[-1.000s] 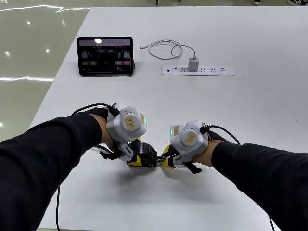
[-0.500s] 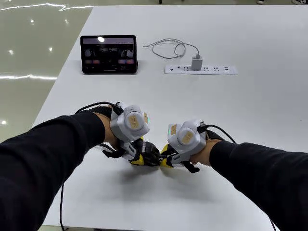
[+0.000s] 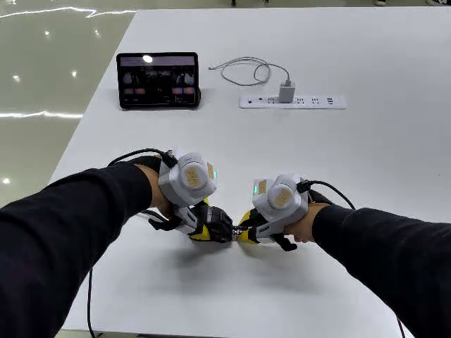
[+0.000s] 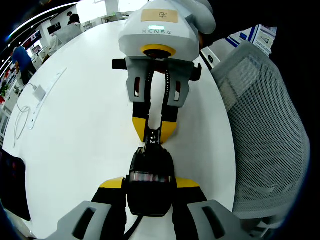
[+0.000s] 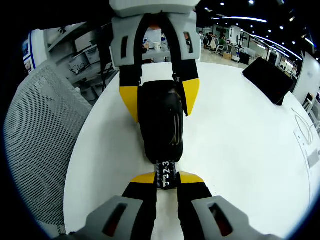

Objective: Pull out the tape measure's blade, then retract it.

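The black tape measure (image 3: 217, 227) lies near the worktop's (image 3: 366, 155) 6 o'clock edge, its case clenched in the left gripper's (image 3: 203, 229) jaws, seemingly resting on the surface. A short stretch of blade (image 5: 165, 176) shows, its tip pinched in the right gripper's (image 5: 166, 181) jaws at the case's 3 o'clock. A tablet (image 3: 157, 79) stands at 11 o'clock and a power strip (image 3: 292, 102) at 1 o'clock.
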Demonstrator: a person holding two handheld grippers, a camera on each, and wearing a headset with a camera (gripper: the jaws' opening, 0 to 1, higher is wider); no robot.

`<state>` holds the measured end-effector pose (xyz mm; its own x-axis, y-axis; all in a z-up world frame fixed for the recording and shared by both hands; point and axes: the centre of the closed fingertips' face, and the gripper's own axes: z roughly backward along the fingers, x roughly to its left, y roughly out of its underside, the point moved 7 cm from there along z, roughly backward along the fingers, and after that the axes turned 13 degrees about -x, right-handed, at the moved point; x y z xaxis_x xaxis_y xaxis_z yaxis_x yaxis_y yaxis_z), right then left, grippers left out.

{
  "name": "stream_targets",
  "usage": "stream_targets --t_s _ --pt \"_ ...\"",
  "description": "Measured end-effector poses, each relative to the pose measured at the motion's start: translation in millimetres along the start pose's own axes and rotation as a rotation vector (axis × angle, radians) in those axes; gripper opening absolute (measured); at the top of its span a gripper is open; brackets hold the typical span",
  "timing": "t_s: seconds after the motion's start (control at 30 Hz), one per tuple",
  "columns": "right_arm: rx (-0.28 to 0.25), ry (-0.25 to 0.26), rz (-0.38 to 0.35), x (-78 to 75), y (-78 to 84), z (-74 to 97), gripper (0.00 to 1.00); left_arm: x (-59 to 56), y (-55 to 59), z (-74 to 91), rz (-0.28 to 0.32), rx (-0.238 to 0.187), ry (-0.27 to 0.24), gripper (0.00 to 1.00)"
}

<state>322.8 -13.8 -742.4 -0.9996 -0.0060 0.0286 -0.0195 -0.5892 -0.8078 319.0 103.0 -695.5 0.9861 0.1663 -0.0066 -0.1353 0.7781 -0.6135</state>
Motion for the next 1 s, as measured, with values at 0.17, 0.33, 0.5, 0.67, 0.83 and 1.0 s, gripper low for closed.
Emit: stream_targets --t_s 0.17,0.33,0.5,0.67,0.83,1.0 --pt "0.004 0.002 0.007 0.0 0.9 1.4 0.10 -0.3 -0.4 0.2 0.001 0.001 -0.004 0.31" --pt "0.012 0.007 0.019 0.2 2.5 3.9 0.10 0.1 -0.2 0.1 0.001 -0.003 -0.002 0.31" --pt "0.012 0.012 0.016 0.1 3.5 6.1 0.10 -0.2 -0.3 0.1 -0.002 -0.001 0.001 0.31" --pt "0.017 0.014 0.015 -0.6 5.4 9.6 0.10 -0.3 -0.2 0.4 0.002 -0.005 -0.005 0.31" --pt "0.020 0.018 0.012 -0.3 7.8 13.2 0.10 -0.4 -0.3 0.2 0.004 -0.008 -0.007 0.31" --pt "0.019 0.020 0.015 -0.5 9.0 15.0 0.10 -0.6 -0.3 0.3 0.004 -0.009 -0.008 0.31"
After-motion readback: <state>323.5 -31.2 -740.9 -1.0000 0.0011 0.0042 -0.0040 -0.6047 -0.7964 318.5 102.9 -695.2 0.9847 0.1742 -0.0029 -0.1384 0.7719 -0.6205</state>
